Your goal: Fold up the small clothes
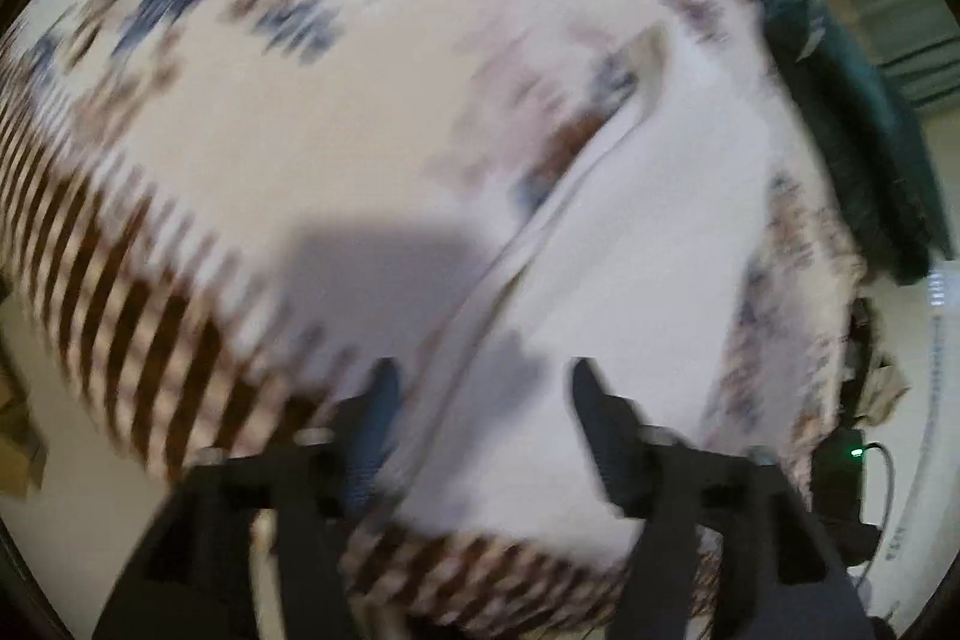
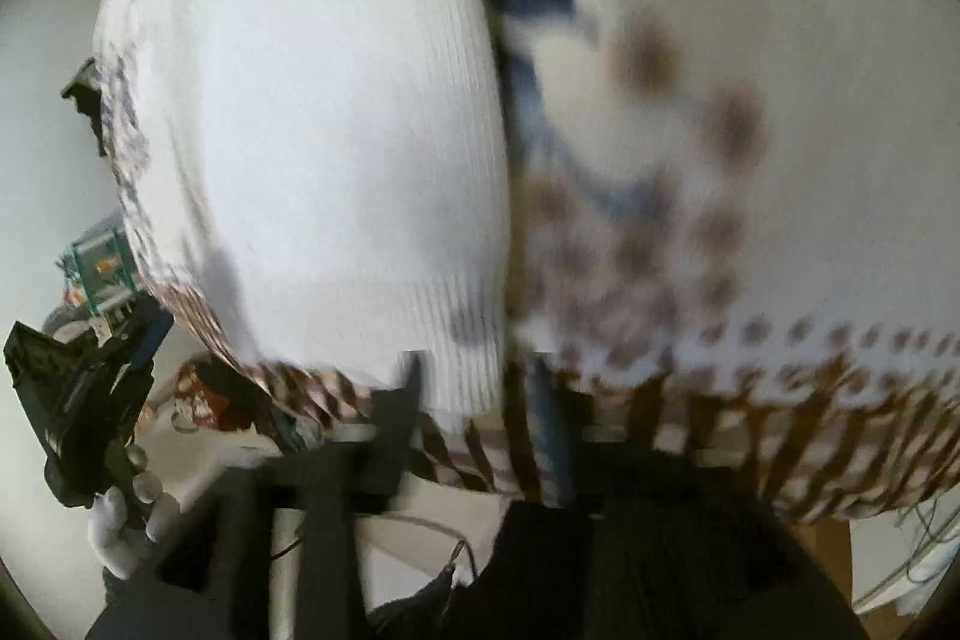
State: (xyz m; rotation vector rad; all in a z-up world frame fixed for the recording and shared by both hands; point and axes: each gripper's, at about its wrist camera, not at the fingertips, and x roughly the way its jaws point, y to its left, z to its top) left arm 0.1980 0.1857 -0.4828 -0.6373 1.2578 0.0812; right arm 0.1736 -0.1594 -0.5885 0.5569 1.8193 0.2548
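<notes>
The patterned sweater (image 1: 336, 112) fills both frames, its white folded panel (image 2: 312, 112) at centre. The left gripper (image 1: 480, 388) is spread, unclenched; the right gripper (image 2: 474, 376) is pinched on the hem. The hem should be drawn taut and the edges aligned before release.

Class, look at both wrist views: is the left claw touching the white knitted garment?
Cannot tell. In the left wrist view the left claw is open over the white knitted garment, but motion blur hides any contact or gap at the fingertips.
</notes>
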